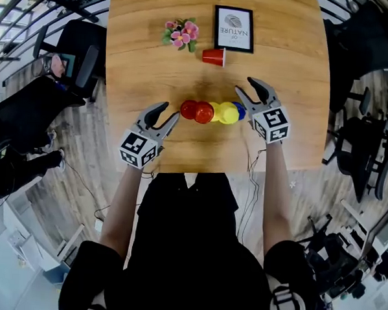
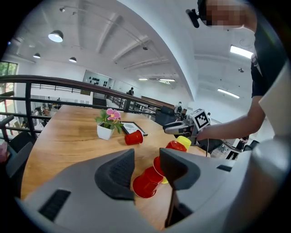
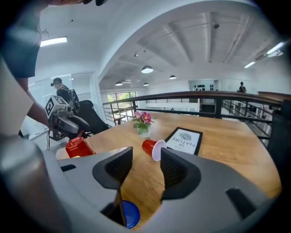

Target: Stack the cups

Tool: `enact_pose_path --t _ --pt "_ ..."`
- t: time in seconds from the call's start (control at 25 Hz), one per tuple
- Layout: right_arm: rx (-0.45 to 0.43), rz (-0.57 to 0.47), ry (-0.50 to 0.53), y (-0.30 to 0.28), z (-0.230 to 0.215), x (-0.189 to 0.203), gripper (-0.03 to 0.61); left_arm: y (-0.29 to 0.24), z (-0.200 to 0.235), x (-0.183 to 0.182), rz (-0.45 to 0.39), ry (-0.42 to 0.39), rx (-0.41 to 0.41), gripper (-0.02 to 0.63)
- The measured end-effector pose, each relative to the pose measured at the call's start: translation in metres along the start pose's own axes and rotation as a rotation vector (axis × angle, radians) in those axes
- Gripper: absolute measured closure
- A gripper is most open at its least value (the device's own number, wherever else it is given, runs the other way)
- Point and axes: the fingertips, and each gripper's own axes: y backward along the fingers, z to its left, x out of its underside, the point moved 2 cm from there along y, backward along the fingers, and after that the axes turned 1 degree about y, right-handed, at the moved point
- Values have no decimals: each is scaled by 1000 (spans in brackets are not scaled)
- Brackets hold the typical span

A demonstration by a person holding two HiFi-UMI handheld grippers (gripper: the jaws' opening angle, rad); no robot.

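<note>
The left tool [image 1: 170, 111] and right tool [image 1: 244, 85] are held half-open, empty, flanking nested plastic cups [image 1: 212, 112] lying in a row on the desk [image 1: 140, 64]; light and crushable, they are judged best gripped by the rim.

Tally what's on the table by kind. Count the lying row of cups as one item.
Loose red cup: 1
Cup row (red, yellow, blue): 1
Flower pot: 1
Framed print: 1
Total: 4
</note>
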Motion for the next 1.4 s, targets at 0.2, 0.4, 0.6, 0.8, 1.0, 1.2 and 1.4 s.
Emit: enact_pose_path --t 0.2,0.4,0.6,0.8,1.0,1.2,1.4 --pt "-91 98 49 -45 -9 10 387 -6 9 -2 -13 29 -63 422" --pt "-139 147 34 -75 -13 20 409 -12 13 -4 -17 44 -92 422" --pt "-190 184 7 -101 -11 26 425 -15 16 -3 -18 62 -117 422" --pt "-198 202 -24 -117 -11 30 436 -17 18 -1 -20 75 -132 422" --pt "-166 212 -42 -123 -13 33 509 -18 16 0 -19 82 -131 422" --pt "-137 191 -32 -117 -15 29 554 -20 15 -1 -18 73 -120 423" --pt "-153 137 -41 -101 -11 14 555 -20 11 -7 -30 69 -96 423"
